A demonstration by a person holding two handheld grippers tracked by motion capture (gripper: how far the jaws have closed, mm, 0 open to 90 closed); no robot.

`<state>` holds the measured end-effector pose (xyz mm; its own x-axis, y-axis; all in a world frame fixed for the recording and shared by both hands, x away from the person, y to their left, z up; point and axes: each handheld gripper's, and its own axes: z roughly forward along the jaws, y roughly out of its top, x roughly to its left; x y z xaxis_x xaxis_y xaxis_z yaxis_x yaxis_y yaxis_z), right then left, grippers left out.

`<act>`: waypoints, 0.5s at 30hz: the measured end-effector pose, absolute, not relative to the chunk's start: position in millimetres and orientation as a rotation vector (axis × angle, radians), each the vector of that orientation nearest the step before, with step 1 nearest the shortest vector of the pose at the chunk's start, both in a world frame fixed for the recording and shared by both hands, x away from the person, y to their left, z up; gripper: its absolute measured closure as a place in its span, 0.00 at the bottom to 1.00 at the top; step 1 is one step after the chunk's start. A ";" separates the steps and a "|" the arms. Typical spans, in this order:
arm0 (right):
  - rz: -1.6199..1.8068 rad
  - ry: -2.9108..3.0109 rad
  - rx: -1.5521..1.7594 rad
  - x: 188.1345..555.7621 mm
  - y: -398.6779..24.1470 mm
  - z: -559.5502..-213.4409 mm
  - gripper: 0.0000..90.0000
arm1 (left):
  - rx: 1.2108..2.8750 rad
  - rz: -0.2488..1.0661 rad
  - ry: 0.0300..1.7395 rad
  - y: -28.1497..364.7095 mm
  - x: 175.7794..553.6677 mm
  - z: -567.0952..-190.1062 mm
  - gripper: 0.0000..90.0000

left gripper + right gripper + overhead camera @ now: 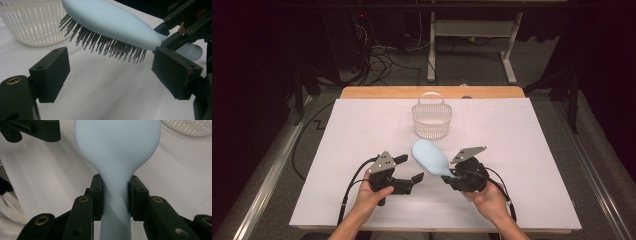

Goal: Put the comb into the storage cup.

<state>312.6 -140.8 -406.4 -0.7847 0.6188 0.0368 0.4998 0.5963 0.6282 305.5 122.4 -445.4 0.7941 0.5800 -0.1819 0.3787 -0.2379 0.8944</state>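
A pale blue hairbrush point(430, 156) with dark bristles is held above the white table cover, bristles facing down. My right gripper point(455, 176) is shut on its handle point(115, 202), with both pads pressed against the neck. In the left gripper view the hairbrush point(110, 22) hangs just past my jaws, bristles pointing down at the sheet. My left gripper point(410, 168) is open beside the brush head, its pads wide apart with nothing between them.
A white slatted basket point(431, 118) with a handle stands on the table beyond the brush, empty as far as I can see. The white sheet point(522, 150) covers a wooden table. Cables and desk legs lie on the floor behind.
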 end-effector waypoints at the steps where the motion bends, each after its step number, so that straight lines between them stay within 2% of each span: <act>1: 0.954 2.638 0.930 312.2 -139.7 -406.7 0.78 | 1.865 0.221 0.726 121.8 305.0 -445.4 0.17; 15: 1.012 2.624 0.857 311.9 -127.8 -402.6 0.78 | 1.853 0.218 0.752 121.7 302.7 -443.4 0.17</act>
<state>311.9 -127.8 -402.6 -0.8114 0.5842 0.0200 0.4462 0.5969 0.6668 302.7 121.7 -443.4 0.7841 0.5890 -0.1957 0.3929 -0.2269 0.8911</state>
